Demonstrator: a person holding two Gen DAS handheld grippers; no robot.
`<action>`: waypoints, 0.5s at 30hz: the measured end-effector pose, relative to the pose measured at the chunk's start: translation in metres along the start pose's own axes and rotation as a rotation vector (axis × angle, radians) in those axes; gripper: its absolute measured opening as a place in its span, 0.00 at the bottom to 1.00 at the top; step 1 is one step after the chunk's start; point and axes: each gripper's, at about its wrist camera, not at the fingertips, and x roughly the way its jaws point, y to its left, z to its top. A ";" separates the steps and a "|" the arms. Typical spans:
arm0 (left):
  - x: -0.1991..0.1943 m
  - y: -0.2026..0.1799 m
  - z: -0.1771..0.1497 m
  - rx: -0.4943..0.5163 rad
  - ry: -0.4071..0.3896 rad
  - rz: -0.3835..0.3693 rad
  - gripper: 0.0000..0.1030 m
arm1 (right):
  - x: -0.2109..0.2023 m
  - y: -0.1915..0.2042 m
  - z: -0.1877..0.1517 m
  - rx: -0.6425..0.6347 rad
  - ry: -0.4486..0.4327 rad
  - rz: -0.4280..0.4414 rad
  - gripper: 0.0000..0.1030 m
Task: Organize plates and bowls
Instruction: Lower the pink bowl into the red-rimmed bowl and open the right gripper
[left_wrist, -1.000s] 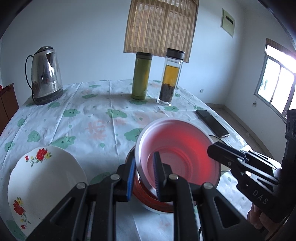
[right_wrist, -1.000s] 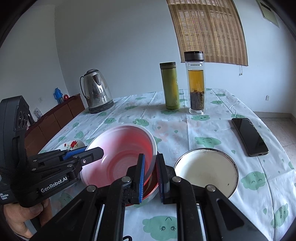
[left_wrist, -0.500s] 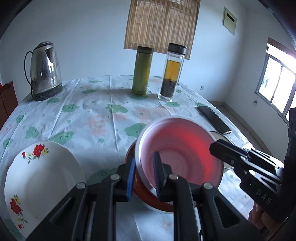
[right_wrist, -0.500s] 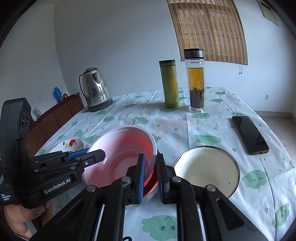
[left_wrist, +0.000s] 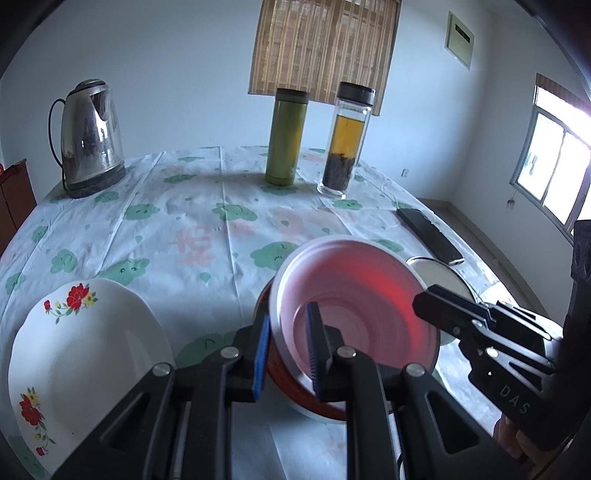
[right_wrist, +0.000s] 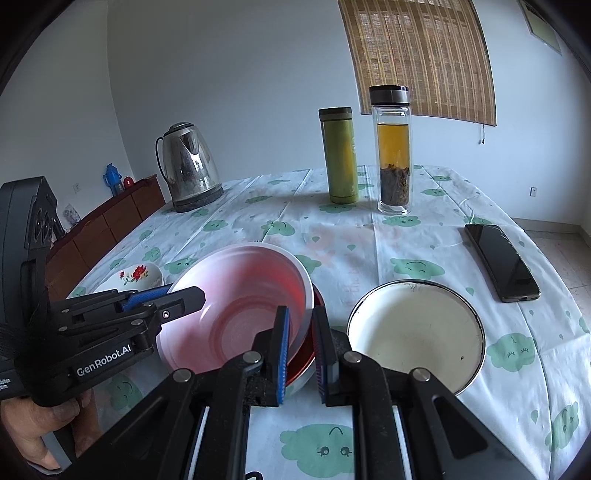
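Right at my fingertips, my left gripper (left_wrist: 286, 345) is clamped on the near rim of the white bowl (left_wrist: 354, 299), one blue pad outside the wall and one inside. My right gripper (right_wrist: 300, 345) pinches the opposite rim of the same bowl in the same way. The bowl's inside glows pink-red, and it sits tilted in the red bowl (right_wrist: 308, 363) beneath it, whose rim peeks out along its lower edge.

Just to the right of that pair, in my right view, the cream enamel bowl (right_wrist: 415, 328) with a dark rim rests on the tablecloth (left_wrist: 192, 229). On the other side, near my left hand, lies the white flowered plate (left_wrist: 85, 354), flat on the cloth.

Further out, a dark phone (right_wrist: 500, 262) lies near the right edge of the table. Beyond it, the green flask (left_wrist: 286, 136) and the glass tea bottle (left_wrist: 345, 142) stand upright side by side, with the steel kettle (left_wrist: 90, 136) well apart at the far left corner.
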 end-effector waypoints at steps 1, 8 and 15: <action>0.000 0.000 0.000 0.000 0.001 -0.001 0.15 | 0.000 0.000 0.000 0.000 0.001 0.000 0.13; 0.003 0.002 -0.002 0.002 0.019 0.004 0.15 | 0.002 0.001 -0.001 -0.005 0.011 -0.001 0.13; 0.005 0.002 -0.002 0.003 0.021 0.003 0.15 | 0.004 0.000 -0.003 -0.008 0.025 -0.008 0.13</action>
